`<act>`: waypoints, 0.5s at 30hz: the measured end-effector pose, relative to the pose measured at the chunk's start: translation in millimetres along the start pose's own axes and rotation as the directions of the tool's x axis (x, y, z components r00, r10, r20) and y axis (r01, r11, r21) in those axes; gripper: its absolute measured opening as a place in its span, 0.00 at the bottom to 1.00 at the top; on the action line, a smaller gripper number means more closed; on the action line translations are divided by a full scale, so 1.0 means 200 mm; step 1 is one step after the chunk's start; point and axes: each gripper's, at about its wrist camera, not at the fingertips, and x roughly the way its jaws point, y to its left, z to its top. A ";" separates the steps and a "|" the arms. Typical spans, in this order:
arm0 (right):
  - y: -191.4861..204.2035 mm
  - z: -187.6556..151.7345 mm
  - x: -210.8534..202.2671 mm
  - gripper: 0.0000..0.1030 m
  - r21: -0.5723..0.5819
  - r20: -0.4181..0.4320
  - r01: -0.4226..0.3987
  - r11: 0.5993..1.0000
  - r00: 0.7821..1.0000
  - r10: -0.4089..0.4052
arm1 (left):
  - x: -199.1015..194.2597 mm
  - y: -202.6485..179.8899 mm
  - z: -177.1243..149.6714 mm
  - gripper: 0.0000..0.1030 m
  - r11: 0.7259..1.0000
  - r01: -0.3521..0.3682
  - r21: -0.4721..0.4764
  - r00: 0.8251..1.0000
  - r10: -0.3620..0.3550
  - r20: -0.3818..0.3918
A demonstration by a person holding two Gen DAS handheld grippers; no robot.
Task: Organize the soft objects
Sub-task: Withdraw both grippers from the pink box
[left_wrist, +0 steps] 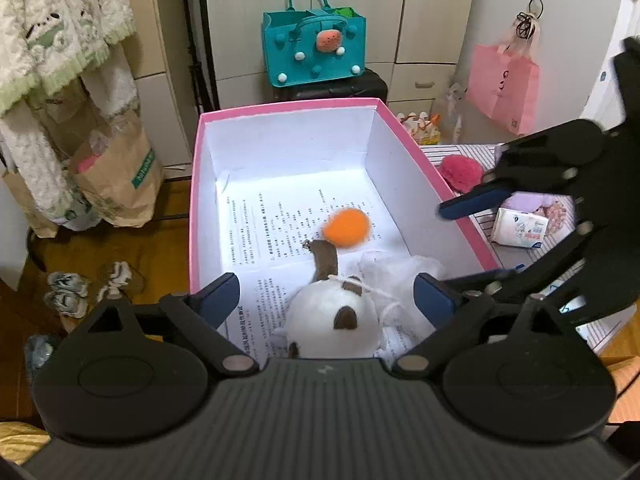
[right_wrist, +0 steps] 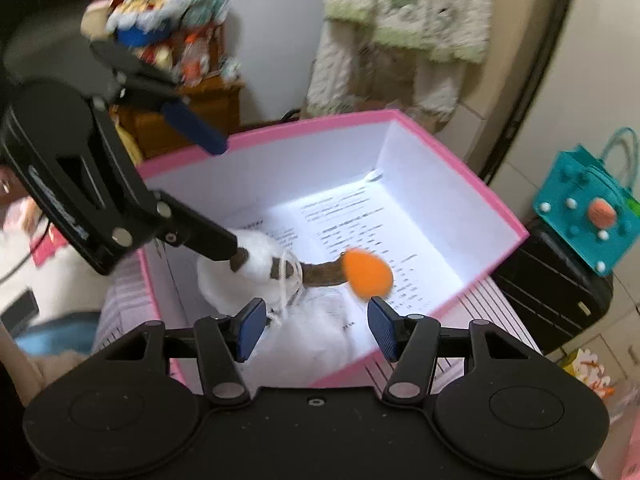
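Note:
A pink box (left_wrist: 288,106) (right_wrist: 320,122) lined with printed paper holds a white plush toy (left_wrist: 332,320) (right_wrist: 260,268) with brown patches. Beside the toy lie an orange ball (left_wrist: 347,227) (right_wrist: 368,274) and crumpled white netting (left_wrist: 404,272) (right_wrist: 320,320). My left gripper (left_wrist: 326,300) (right_wrist: 228,200) hangs open and wide over the plush, its pads apart from the toy's sides. My right gripper (right_wrist: 316,332) (left_wrist: 446,246) is open above the netting at the box's near wall, holding nothing. In the right wrist view, one left finger overlaps the plush; I cannot tell if it touches.
The box sits on a striped surface (left_wrist: 448,152) with a pink fluffy ball (left_wrist: 460,170) and a tissue pack (left_wrist: 520,228). Behind it, a teal felt bag (left_wrist: 314,50) (right_wrist: 588,216) rests on a black suitcase (right_wrist: 552,288). Paper bags (left_wrist: 116,176) and shoes (left_wrist: 84,288) are on the floor.

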 end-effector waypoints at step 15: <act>0.03 -0.15 -0.40 0.60 0.205 0.112 0.002 0.979 0.993 -0.025 | -0.23 -0.21 -0.01 0.92 0.996 -0.004 0.088 1.000 0.006 -0.020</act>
